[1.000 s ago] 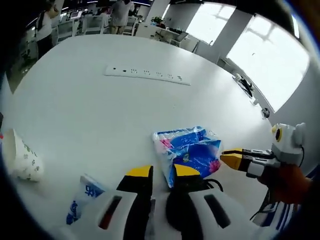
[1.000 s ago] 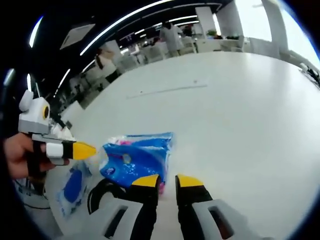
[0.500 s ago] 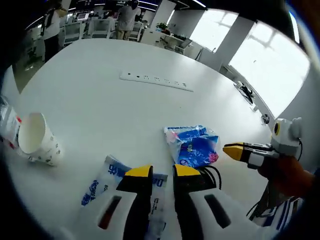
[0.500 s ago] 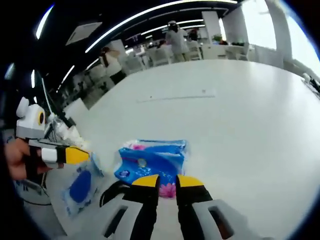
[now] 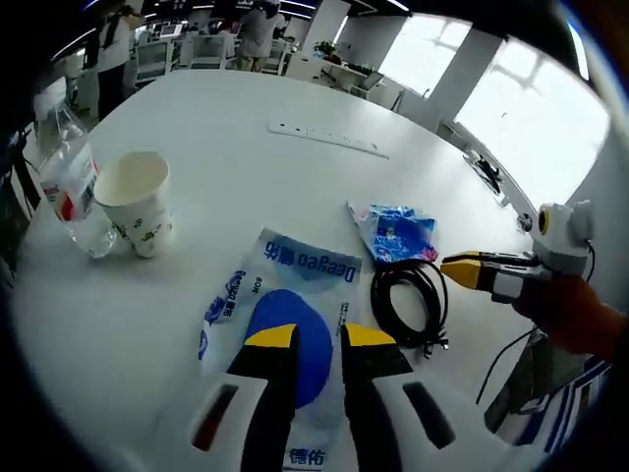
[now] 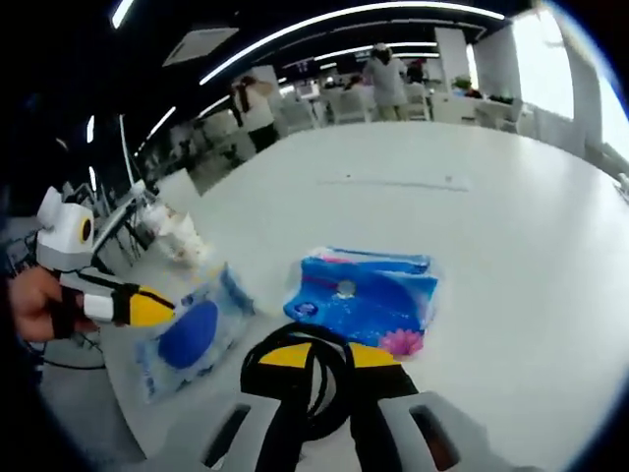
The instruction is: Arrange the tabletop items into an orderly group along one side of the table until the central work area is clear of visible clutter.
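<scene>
Hovering over the white table (image 5: 197, 128), the left gripper (image 5: 319, 336) sat nearly closed, empty, above a "Deeyeo" wipes pack (image 5: 285, 324); the right gripper (image 6: 322, 356), jaws narrowly apart, hung over a coiled black cable (image 6: 295, 379) beside blue tissues (image 6: 369, 295).

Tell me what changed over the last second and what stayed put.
Both grippers drew back from the blue tissue pack, so the views now take in the coiled black cable, the wet-wipes packet, the paper cup and the water bottle. Neither the left gripper nor the right gripper took hold of anything. The items themselves lie unmoved on the white table.
</scene>
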Action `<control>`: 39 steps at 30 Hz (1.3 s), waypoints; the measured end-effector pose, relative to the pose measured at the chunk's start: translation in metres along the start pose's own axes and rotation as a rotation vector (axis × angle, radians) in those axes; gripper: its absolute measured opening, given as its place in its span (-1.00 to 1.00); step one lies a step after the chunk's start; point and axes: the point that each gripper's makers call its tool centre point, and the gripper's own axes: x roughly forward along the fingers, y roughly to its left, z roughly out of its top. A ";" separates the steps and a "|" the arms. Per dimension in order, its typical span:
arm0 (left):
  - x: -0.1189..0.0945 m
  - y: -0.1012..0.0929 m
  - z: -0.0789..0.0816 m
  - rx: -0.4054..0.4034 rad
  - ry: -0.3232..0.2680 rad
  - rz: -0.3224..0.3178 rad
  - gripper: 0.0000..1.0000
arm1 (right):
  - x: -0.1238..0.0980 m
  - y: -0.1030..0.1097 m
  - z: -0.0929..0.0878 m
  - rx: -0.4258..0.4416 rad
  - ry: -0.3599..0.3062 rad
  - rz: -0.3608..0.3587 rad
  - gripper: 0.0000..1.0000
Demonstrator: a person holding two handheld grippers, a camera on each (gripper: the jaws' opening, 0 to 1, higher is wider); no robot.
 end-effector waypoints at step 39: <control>-0.059 0.028 -0.083 -0.127 -0.012 0.020 -0.73 | -0.012 0.114 -0.058 -0.154 0.076 0.160 -0.75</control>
